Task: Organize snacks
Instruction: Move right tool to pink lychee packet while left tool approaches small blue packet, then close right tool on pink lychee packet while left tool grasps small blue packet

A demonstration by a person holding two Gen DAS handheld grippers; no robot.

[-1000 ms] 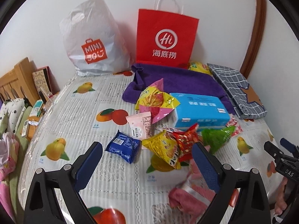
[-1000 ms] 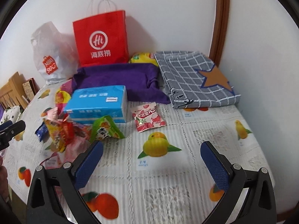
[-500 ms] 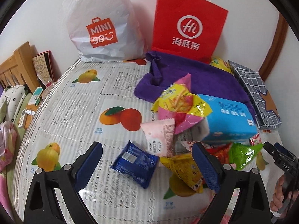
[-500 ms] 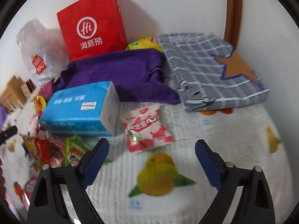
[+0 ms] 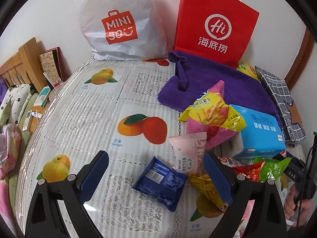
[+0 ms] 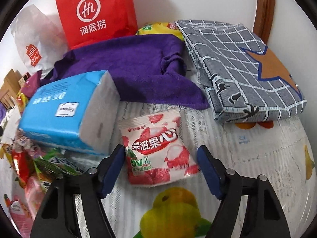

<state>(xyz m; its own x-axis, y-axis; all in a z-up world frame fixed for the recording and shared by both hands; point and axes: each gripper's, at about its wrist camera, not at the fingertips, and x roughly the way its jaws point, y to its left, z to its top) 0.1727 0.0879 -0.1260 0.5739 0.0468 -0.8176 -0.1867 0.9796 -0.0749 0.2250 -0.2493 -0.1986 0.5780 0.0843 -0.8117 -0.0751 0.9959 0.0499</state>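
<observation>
Fruit-printed worktop (image 6: 257, 148) carried scattered snacks; the right gripper (image 6: 161, 170) (jaws closing, seemingly not yet pinching) straddled the lychee gummy packet (image 6: 156, 148). Left gripper (image 5: 156, 178) hovered wide around the blue packet (image 5: 160, 180); next, squeeze and lift.

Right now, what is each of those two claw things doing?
Left gripper: open, holding nothing, over a dark blue foil packet.
Right gripper: closing around a red-and-white lychee candy bag, not yet gripping.
</observation>
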